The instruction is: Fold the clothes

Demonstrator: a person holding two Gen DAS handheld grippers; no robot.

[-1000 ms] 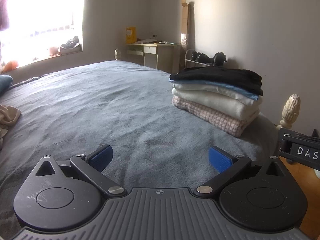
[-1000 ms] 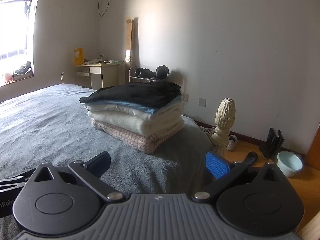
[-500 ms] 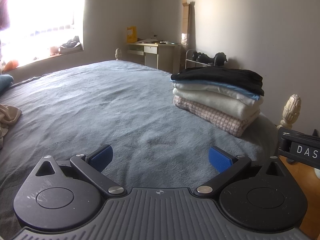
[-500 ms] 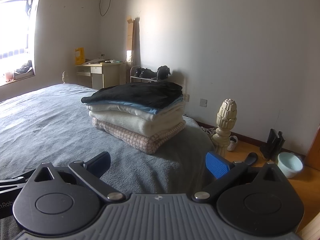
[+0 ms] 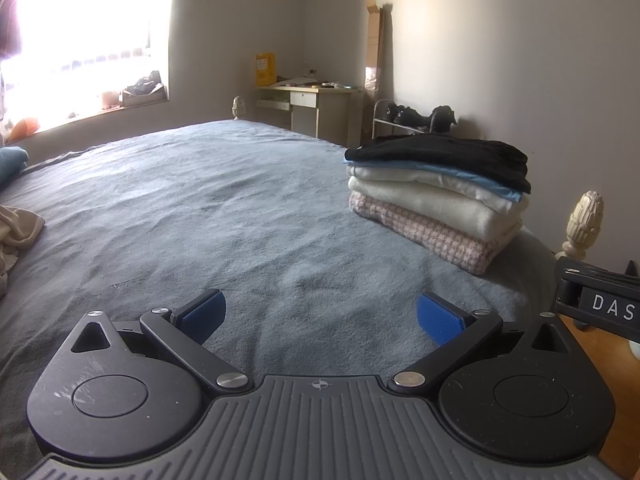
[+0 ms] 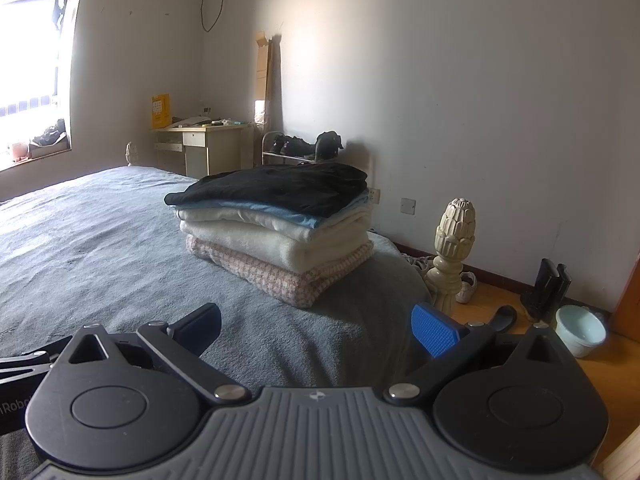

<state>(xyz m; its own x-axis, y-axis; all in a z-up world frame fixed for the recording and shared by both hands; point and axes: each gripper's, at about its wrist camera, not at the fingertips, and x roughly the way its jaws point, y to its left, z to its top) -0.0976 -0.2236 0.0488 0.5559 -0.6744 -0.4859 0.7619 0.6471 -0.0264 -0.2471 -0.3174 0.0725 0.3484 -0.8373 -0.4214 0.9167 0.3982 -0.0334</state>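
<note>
Grey bed (image 5: 224, 208) bare at centre; folded stack (image 6: 276, 228) parked at corner, clearing workspace. Left gripper (image 5: 320, 316) and right gripper (image 6: 316, 328) spread, empty; unfolded garment (image 5: 18, 232) awaits at left edge.

In the left wrist view, a crumpled beige garment (image 5: 18, 236) is cut off by the left edge, and the window (image 5: 84, 36) is blown out to white. The right gripper's body (image 5: 600, 306) enters at the right edge, its lettering cropped. On the desk (image 6: 204, 136), the small items are too tiny to identify.
</note>
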